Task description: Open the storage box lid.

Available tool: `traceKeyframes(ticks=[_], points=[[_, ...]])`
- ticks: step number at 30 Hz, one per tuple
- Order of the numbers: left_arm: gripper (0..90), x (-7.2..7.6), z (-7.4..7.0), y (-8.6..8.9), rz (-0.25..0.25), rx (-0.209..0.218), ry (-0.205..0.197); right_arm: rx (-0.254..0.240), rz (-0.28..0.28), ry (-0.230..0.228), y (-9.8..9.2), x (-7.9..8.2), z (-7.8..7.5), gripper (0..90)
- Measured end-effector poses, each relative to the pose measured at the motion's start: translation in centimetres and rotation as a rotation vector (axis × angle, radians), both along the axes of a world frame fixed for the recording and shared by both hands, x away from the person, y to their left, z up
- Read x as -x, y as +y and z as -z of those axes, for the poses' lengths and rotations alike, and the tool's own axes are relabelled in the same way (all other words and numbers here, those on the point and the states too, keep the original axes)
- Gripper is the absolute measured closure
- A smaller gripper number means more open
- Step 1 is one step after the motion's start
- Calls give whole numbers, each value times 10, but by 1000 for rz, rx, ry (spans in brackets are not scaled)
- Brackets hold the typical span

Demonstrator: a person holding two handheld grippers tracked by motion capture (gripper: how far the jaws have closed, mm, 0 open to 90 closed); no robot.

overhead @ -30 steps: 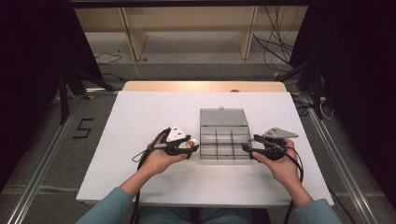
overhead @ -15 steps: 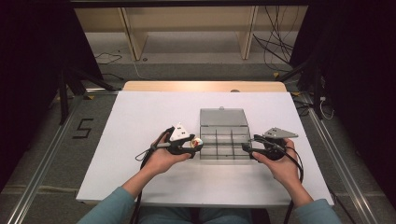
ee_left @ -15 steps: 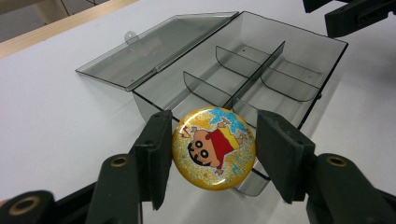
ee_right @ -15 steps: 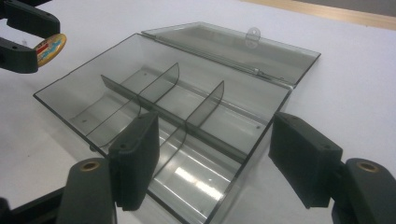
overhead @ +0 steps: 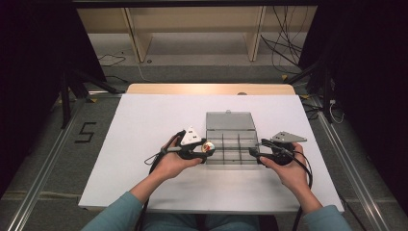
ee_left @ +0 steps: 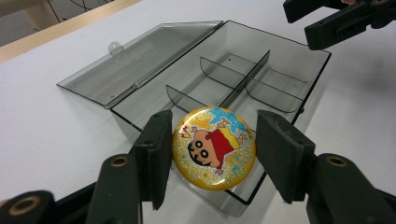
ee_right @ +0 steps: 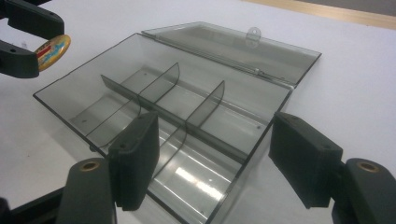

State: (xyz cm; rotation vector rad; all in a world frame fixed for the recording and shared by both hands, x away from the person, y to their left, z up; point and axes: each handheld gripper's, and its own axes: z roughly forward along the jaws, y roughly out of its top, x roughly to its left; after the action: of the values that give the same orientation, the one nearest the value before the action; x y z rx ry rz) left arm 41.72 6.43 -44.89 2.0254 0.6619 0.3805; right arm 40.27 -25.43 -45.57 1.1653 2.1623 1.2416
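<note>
A round yellow badge (ee_left: pixel 214 148) with a cartoon figure sits between the jaws of my left gripper (ee_left: pixel 215 140), which is shut on it. It hangs over the near left edge of a clear grey compartment box (ee_left: pixel 280 39). In the high view the badge (overhead: pixel 208 146) and left gripper (overhead: pixel 206 149) are at the box's (overhead: pixel 231 155) left side. The box lid (overhead: pixel 229 121) lies open, flat behind it. My right gripper (ee_right: pixel 215 154) stands open, its jaws either side of the box's (ee_right: pixel 88 70) near corner. The box compartments hold nothing.
The box rests on a white table top (overhead: pixel 154 120) with a wooden strip (overhead: pixel 207 89) along its far edge. Cables trail from both grippers toward the person. Shelving and floor cables lie beyond the table.
My left gripper with the badge has edged slightly right, toward the box. The right gripper has stayed where it was.
</note>
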Motion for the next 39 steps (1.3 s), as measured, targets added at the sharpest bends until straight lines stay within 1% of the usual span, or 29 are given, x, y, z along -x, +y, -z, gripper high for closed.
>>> traceKeyframes(ticks=[10,14,19,21,39], points=[[473,0,-2,-12,23,-2,-4,0,-1,0,0,0,0,335],[473,0,-3,-17,24,2,-6,0,-3,1,0,0,0,335],[473,0,-3,-23,38,-5,-4,-1,-1,0,0,0,0,334],[473,0,-3,-26,38,0,-4,-1,-1,0,0,0,0,334],[473,-3,-2,-40,50,-7,-1,-1,-1,-1,0,0,0,334]])
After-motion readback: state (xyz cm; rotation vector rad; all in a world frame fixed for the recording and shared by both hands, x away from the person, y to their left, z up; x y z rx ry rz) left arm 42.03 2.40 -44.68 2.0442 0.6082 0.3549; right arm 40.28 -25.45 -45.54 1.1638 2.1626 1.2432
